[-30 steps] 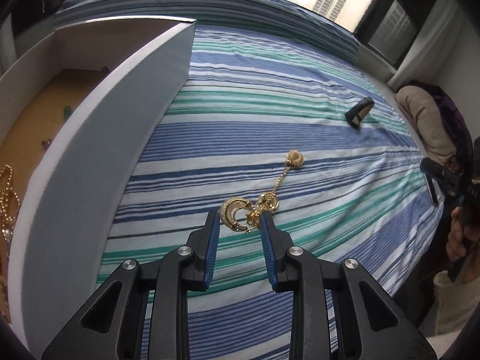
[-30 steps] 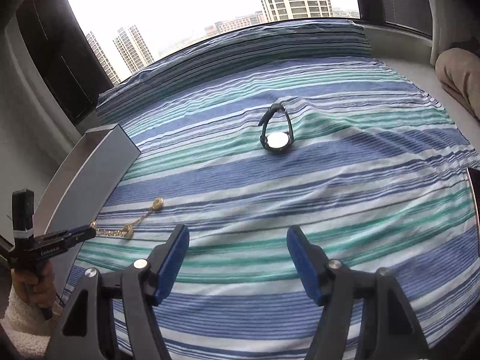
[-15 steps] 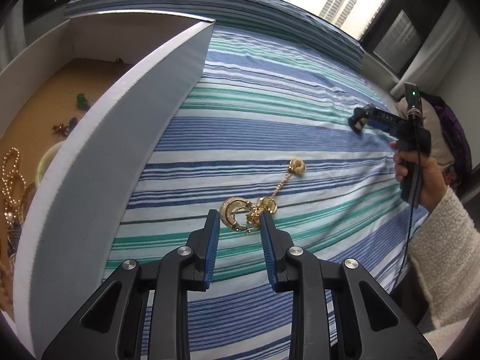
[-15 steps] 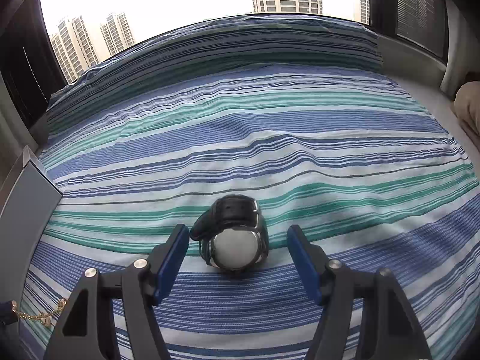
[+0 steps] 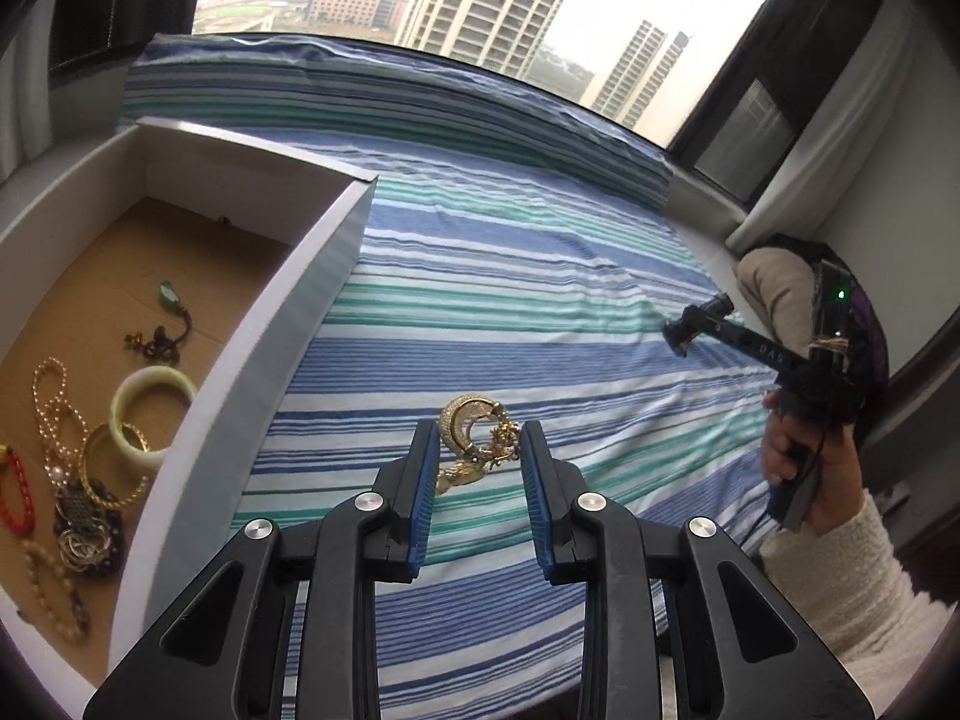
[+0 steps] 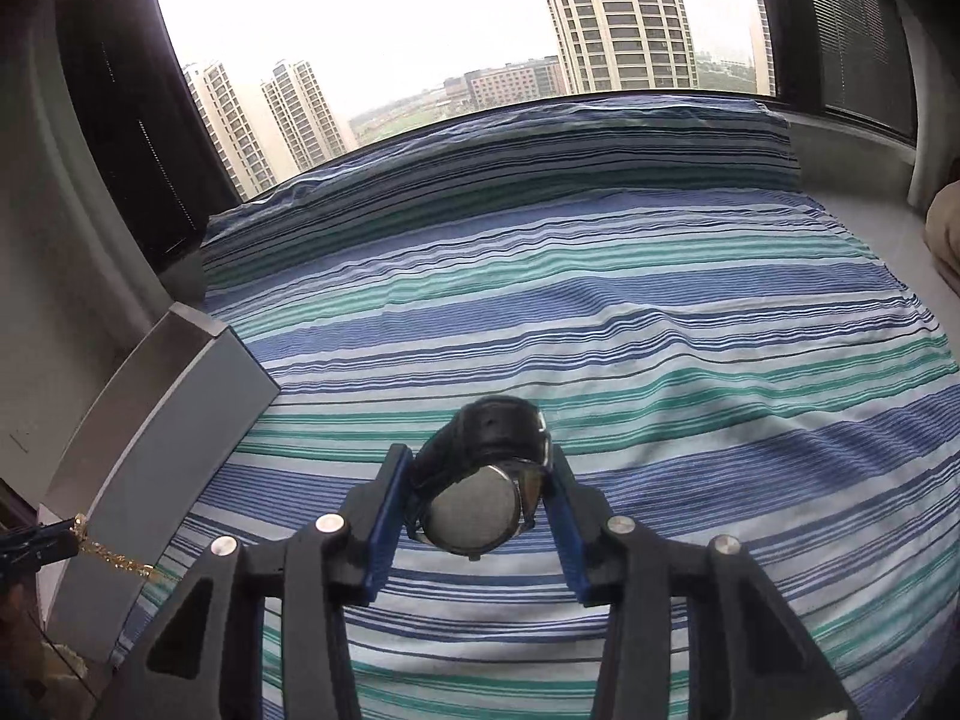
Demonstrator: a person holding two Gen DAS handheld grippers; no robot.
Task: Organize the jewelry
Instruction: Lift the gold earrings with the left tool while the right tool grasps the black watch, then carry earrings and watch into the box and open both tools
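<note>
While the gold necklace (image 5: 474,441) hung clenched between the blue pads of the left gripper (image 5: 478,456), lifted clear of the striped bedspread (image 5: 510,276), the open box (image 5: 252,348) lay just to that gripper's left, its tall white wall between the necklace and the brown floor inside; that sideways gap over the wall was, I judged, the relation the coming move turned on. The necklace was a crescent-shaped, textured gold pendant with small ornate charms and a fine chain that trailed down below the jaws, so its long axis ran downward and would likely swing. In the right wrist view the chain (image 6: 117,561) showed dangling against the box's outer wall. The black watch (image 6: 480,474), with a round pale face and a dark leather-like strap curled into a loop, sat between the jaws of the right gripper (image 6: 480,480), which had just been closing around it; the pads seemed to press its sides, though whether it had left the cloth was hard to tell. The box was well off to the right gripper's left, so the left hand was the nearer. Inside the box lay a pale green bangle (image 5: 153,408), a pearl strand (image 5: 48,408), a red bracelet (image 5: 15,492) and a green pendant (image 5: 170,295). The bedspread was soft, slightly wrinkled cotton in blue, teal and white.
</note>
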